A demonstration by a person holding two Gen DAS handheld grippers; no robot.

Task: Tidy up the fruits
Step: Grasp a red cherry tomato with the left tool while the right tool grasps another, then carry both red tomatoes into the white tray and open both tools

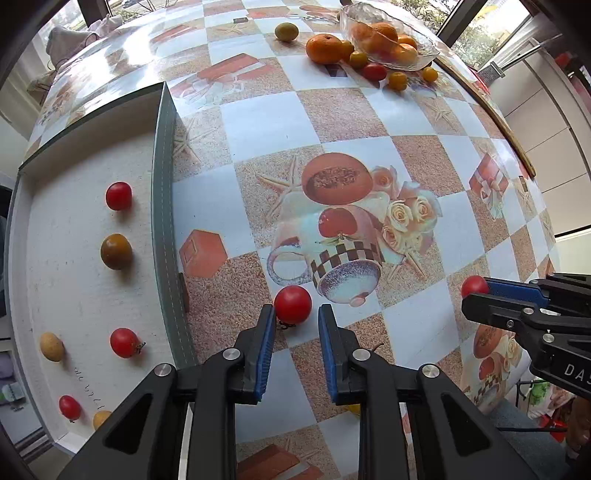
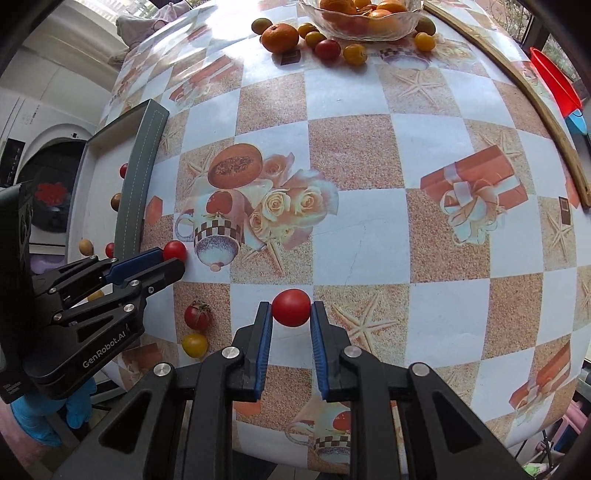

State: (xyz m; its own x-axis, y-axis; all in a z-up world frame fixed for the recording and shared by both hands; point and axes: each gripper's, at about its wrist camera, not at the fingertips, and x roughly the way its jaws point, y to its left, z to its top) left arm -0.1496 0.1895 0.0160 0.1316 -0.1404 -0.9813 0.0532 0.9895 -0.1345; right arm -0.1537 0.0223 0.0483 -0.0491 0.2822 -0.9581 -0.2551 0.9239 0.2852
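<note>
Left tool grasping a smooth round red tomato between its blue ribbed pads, near the tabletop's left edge just beside the tray. Right tool likewise clenched on a second red tomato, glossy, slightly oblong, at the near-middle of the tabletop. Tabletop covering is a shiny printed checker of white and sand-textured squares. Tray: grey stitched rim, white speckled floor, lying along the left edge; left wrist view shows 7 small fruits in it, red, olive-brown and tan, spaced apart. Right wrist view shows only 4 of these, partly hidden by the rim. Clear ribbed glass bowl of oranges at the far edge, with a mandarin and small yellow and red tomatoes around it. Right wrist view alone shows a stemmed red tomato and a yellow one near the near-left corner.
</note>
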